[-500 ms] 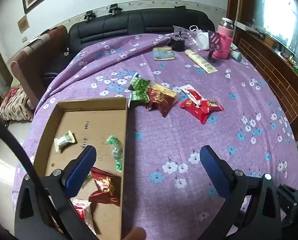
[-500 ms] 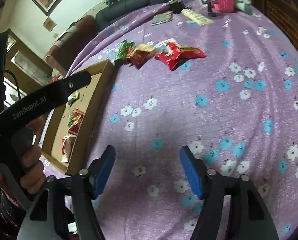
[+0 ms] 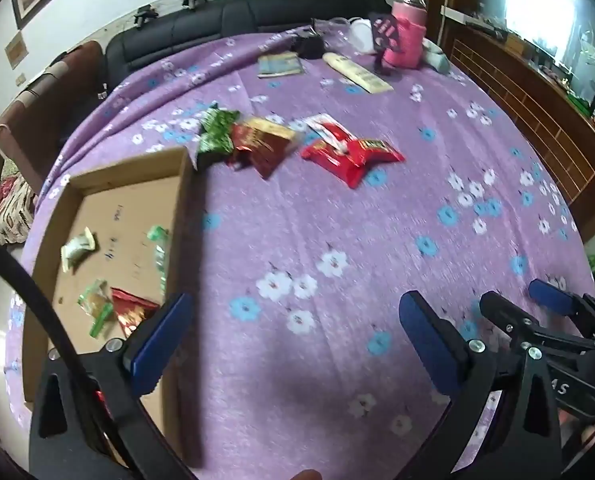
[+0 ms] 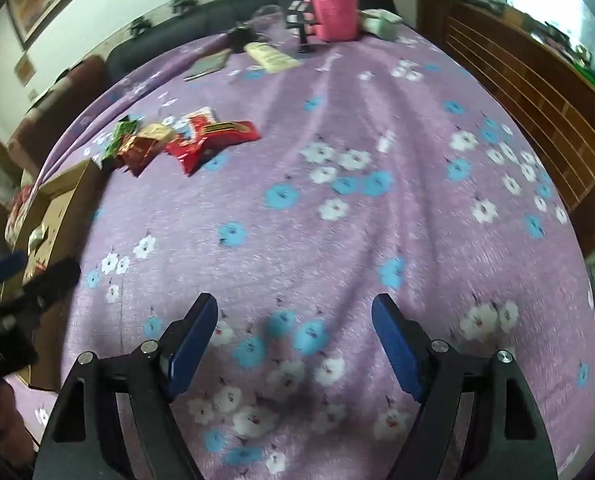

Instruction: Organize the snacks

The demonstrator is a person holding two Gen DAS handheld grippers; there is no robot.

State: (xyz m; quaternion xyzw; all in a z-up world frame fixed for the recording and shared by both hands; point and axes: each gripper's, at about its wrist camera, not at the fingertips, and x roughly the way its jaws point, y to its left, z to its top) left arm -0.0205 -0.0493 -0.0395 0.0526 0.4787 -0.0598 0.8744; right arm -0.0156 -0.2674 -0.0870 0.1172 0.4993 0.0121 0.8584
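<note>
A shallow cardboard tray (image 3: 185, 184) lies at the left of the purple flowered table and holds several small snack packets (image 3: 131, 312). Beyond it lie loose snacks: green packets (image 3: 217, 134), a dark red packet (image 3: 263, 146) and red packets (image 3: 349, 154). They also show in the right wrist view, the red packets (image 4: 213, 138) left of centre and the tray (image 4: 63, 200) at the left edge. My left gripper (image 3: 293, 332) is open and empty above the cloth by the tray's right wall. My right gripper (image 4: 295, 330) is open and empty over bare cloth, and shows in the left wrist view (image 3: 549, 304).
At the far end of the table stand a pink covered bottle (image 3: 407, 38), a cream tube (image 3: 357, 72), a small booklet (image 3: 279, 65) and dark items. A black sofa (image 3: 237, 20) is behind the table. A wooden cabinet (image 3: 537, 112) runs along the right.
Both grippers have swung to the right: the tray and snacks sit further left in both views. The right gripper has come into the left wrist view at lower right.
</note>
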